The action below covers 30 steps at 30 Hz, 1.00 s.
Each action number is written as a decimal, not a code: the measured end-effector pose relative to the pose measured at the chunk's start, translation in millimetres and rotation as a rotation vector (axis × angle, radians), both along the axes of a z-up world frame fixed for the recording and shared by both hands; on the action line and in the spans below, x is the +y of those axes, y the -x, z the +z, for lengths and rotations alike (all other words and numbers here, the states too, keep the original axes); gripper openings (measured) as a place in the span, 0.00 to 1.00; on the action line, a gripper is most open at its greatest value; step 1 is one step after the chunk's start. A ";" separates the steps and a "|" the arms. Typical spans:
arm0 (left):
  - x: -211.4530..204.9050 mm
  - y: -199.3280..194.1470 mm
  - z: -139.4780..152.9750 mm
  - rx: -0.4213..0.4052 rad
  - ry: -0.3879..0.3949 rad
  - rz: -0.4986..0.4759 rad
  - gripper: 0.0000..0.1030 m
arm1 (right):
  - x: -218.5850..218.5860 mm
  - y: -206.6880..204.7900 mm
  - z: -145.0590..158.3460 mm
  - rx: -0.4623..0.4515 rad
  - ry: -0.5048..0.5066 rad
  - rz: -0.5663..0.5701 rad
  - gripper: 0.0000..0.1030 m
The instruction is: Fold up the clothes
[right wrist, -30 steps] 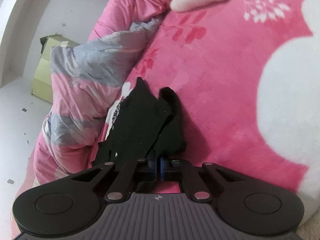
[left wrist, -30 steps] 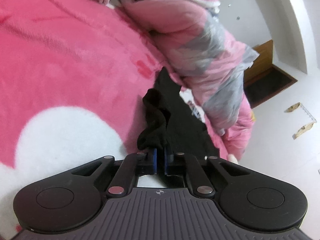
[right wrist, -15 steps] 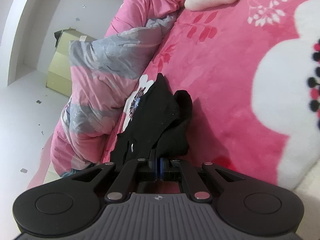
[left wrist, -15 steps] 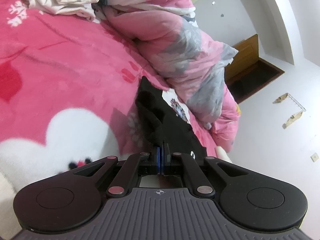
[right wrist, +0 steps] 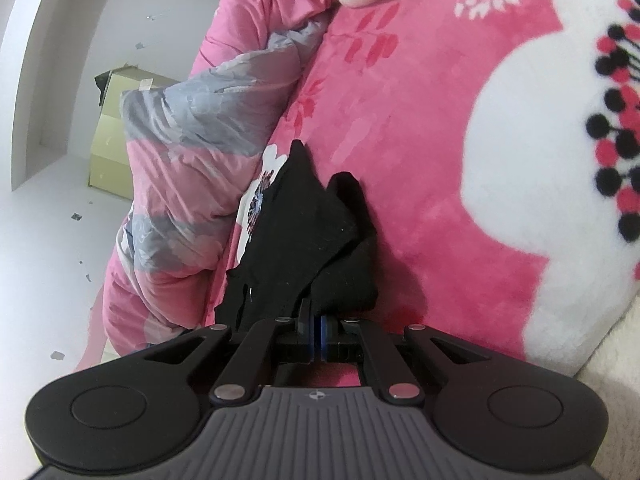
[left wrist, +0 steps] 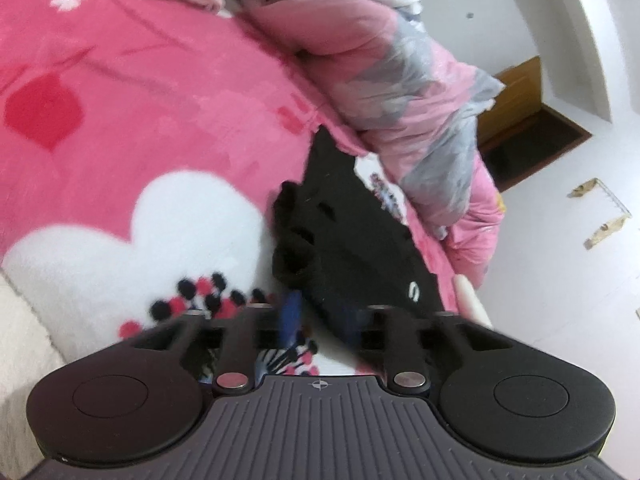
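The left gripper [left wrist: 316, 316] stands parted, the black garment [left wrist: 344, 240] bunched just ahead of its fingers on the pink blanket [left wrist: 140, 100]. The right gripper [right wrist: 318, 334] pinches the cloth's near edge [right wrist: 304, 240]. Judged mid-fold; next likely needs a flattening pull.
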<state>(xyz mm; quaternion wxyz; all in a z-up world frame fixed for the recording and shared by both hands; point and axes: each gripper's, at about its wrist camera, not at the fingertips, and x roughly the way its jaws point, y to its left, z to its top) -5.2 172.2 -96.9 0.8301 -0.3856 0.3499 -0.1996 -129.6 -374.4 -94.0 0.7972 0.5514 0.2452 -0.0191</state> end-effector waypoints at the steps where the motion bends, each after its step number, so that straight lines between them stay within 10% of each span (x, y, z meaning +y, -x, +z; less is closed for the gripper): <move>1: -0.5 -0.6 -1.8 0.006 -0.001 0.005 0.55 | -0.2 0.2 -1.0 0.004 -0.002 -0.001 0.02; 12: -7.5 -8.4 -7.7 0.014 -0.032 0.040 0.58 | -1.5 -0.6 -6.3 0.014 -0.022 -0.006 0.03; 15: -11.6 -12.8 -5.5 0.012 -0.071 0.051 0.45 | -0.7 -1.3 -7.7 0.015 -0.019 -0.006 0.03; 17: -15.4 -17.0 -5.8 0.019 -0.110 0.053 0.08 | -1.0 -2.1 -9.2 0.023 -0.012 -0.006 0.03; 30: -6.2 2.3 29.4 -0.040 -0.055 0.012 0.03 | 6.7 3.9 19.4 -0.013 0.088 0.024 0.02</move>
